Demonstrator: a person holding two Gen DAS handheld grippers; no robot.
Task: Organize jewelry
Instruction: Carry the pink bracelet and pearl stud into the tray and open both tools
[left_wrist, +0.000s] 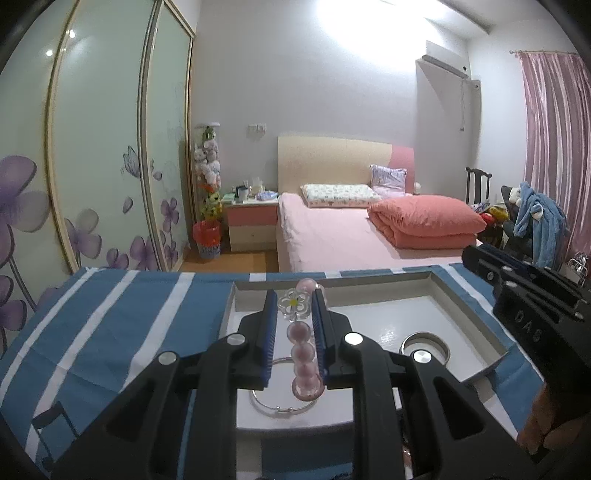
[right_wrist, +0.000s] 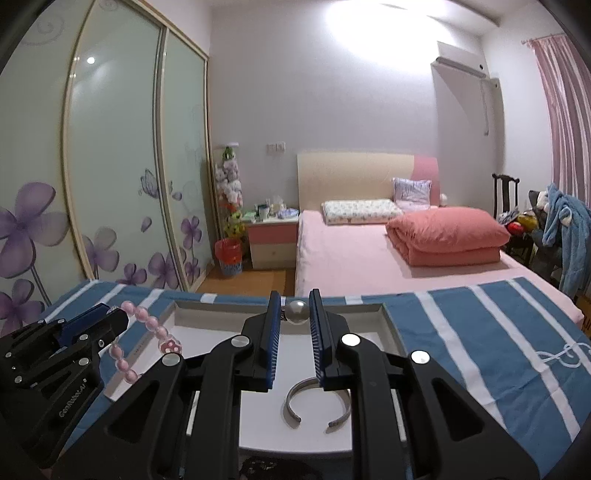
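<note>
A bedroom lies behind the work surface: a bed (right_wrist: 369, 254) with pink sheets and a folded coral quilt (right_wrist: 447, 236), a pink-and-cream nightstand (right_wrist: 271, 240), sliding wardrobe doors (right_wrist: 110, 166) printed with purple flowers, and a pink curtain (left_wrist: 550, 147) at the right. In front, a blue-and-white striped cloth (right_wrist: 480, 332) covers the table, and on it sits a shallow white tray (right_wrist: 388, 317) with raised walls. The left gripper (left_wrist: 293, 317) is clamped on a pink bead bracelet (left_wrist: 303, 350), which carries a clear flower charm with a yellow centre; the strand hangs in a loop between the blue pads above the tray's left end, and in the right wrist view the same bracelet dangles from the tips near the tray's left edge. Below it, a thin silver bangle (left_wrist: 282, 406) lies flat on the tray floor near the front edge. The right gripper (right_wrist: 293, 314) is closed on a small pearl-like ornament (right_wrist: 297, 312), pinched between its fingertips over the far wall of the tray. An open grey cuff bracelet (right_wrist: 317, 402) rests on the tray floor towards the front edge, its gap turned to the camera. Part of a hand (left_wrist: 543, 424) shows at the lower right of the left wrist view.
</note>
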